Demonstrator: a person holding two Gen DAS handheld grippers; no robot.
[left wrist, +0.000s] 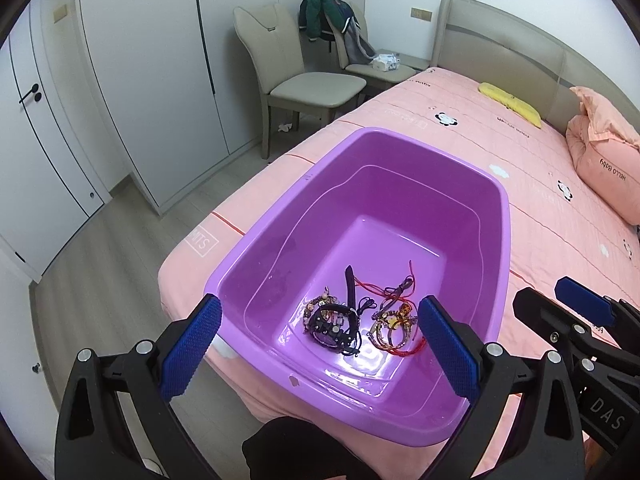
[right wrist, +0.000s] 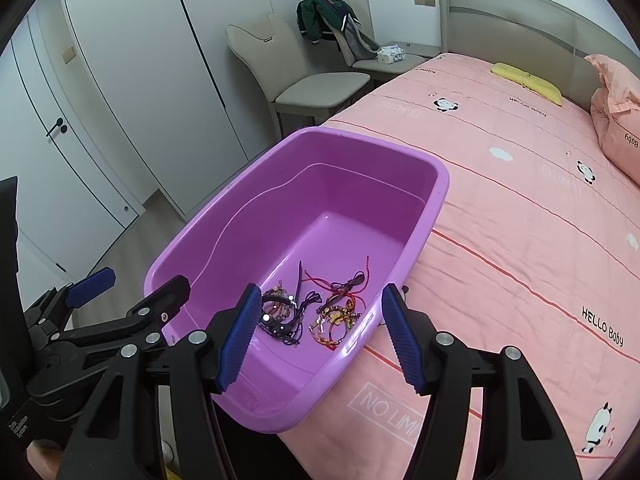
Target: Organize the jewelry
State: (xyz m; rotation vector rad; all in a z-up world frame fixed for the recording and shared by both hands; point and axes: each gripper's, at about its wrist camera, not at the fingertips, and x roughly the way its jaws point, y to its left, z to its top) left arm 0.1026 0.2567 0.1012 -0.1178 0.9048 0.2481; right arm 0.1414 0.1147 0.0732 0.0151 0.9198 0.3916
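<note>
A purple plastic tub (left wrist: 504,216) sits on the corner of a pink bed; it also shows in the right wrist view (right wrist: 440,184). A tangle of jewelry lies in its near end: a dark beaded bracelet and black cords (left wrist: 334,324) (right wrist: 280,316), and gold and red string bracelets (left wrist: 394,320) (right wrist: 338,314). My left gripper (left wrist: 320,348) is open and empty, held above the tub's near rim. My right gripper (right wrist: 318,334) is open and empty, above the tub's near right corner. Each gripper shows at the edge of the other's view.
The pink bed (right wrist: 520,240) stretches to the right with pillows (left wrist: 604,160) and a yellow cloth (left wrist: 512,102). Two beige chairs (left wrist: 296,80), one with clothes on it, stand by the wardrobe (left wrist: 152,80). Wood floor (left wrist: 100,272) lies to the left.
</note>
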